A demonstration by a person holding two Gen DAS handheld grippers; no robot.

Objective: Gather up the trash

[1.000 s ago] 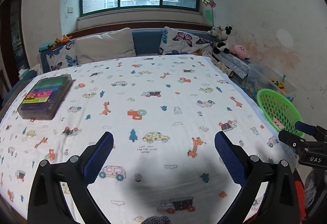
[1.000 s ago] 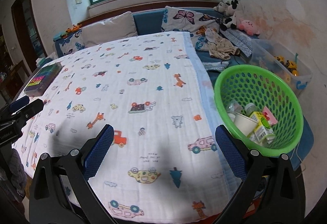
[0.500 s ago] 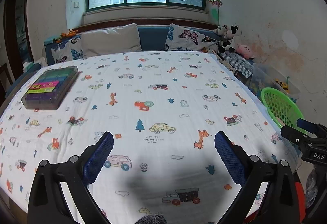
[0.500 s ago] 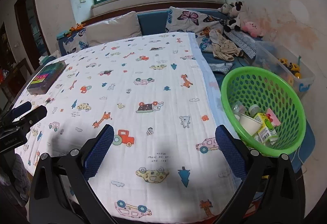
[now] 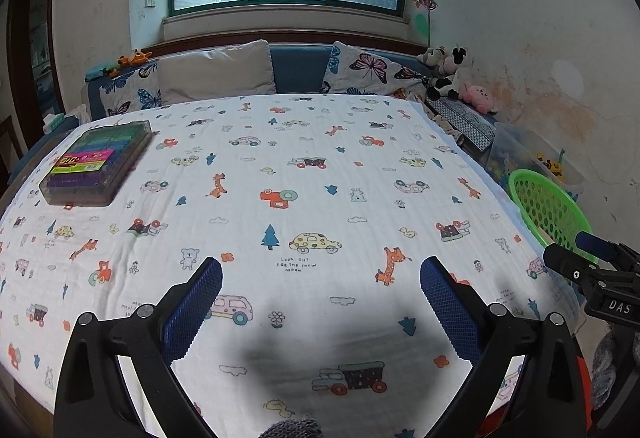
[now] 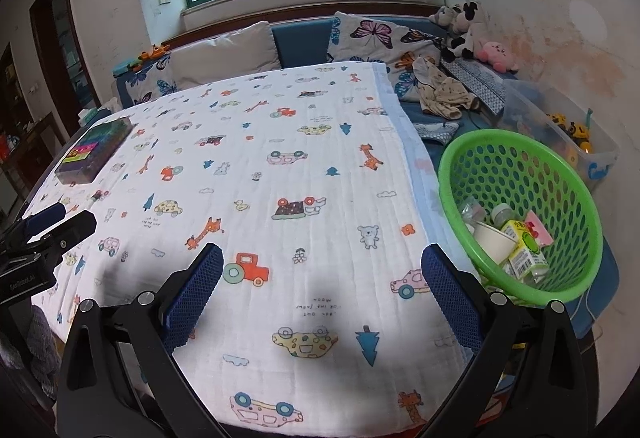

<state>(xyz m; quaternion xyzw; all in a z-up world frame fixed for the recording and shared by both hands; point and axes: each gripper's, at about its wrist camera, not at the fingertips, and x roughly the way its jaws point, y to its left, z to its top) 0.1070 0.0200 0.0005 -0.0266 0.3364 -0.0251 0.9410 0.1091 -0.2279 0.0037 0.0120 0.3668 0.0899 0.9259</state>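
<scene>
A green perforated basket (image 6: 520,206) stands off the table's right side and holds trash: a paper cup (image 6: 490,240), a yellow-green carton (image 6: 524,242), a small bottle and a pink wrapper. In the left wrist view only part of the basket (image 5: 548,206) shows at the right edge. My left gripper (image 5: 320,302) hovers open over the near part of the cartoon-print tablecloth (image 5: 280,178), nothing between its blue pads. My right gripper (image 6: 322,302) is open too, empty, above the cloth's near right corner, just left of the basket.
A clear case of coloured items (image 5: 98,164) lies at the table's far left. A sofa with butterfly cushions (image 5: 368,72) and plush toys (image 5: 452,72) runs behind the table. A clear toy bin (image 6: 560,126) sits beyond the basket.
Both grippers have drawn back and risen a little, so more of the table and room shows. Both stay open and empty.
</scene>
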